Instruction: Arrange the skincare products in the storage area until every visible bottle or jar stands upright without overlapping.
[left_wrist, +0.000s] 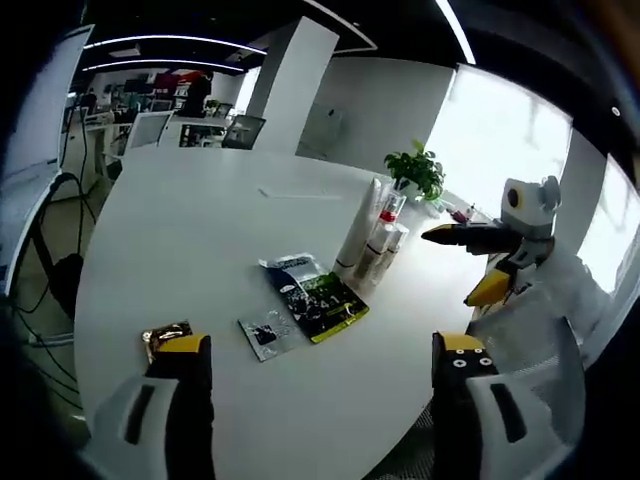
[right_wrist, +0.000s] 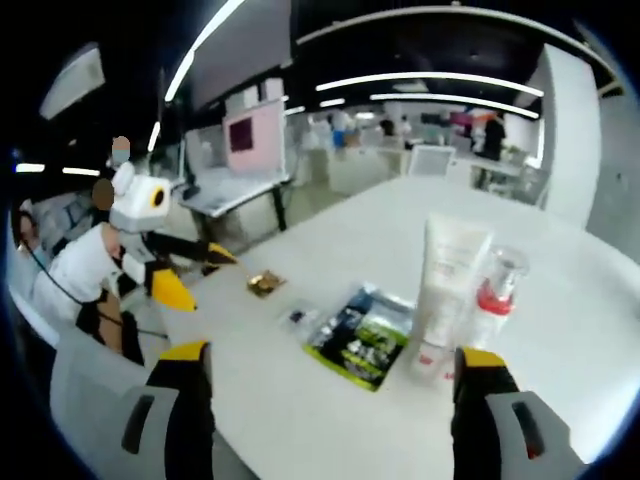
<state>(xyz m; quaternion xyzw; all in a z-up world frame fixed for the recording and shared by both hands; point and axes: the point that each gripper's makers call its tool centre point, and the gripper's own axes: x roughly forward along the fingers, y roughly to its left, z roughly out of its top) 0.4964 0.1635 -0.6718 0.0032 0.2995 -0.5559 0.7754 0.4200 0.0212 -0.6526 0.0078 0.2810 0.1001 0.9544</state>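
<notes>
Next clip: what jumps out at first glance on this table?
A cluster of upright skincare tubes stands on the white round table, the tallest a white tube beside a clear bottle with a red band. Next to them lies a flat dark-and-green sachet, with a small gold packet farther off. Both grippers hover open, holding nothing.

Bright, even interior lighting from ceiling strip lights and, in the left gripper view, a blown-out window at right. The white surface reflects light with only faint shadows. Strong fisheye curvature bends straight lines near the edges. The right gripper view is softer, with the tube and background blurred.
</notes>
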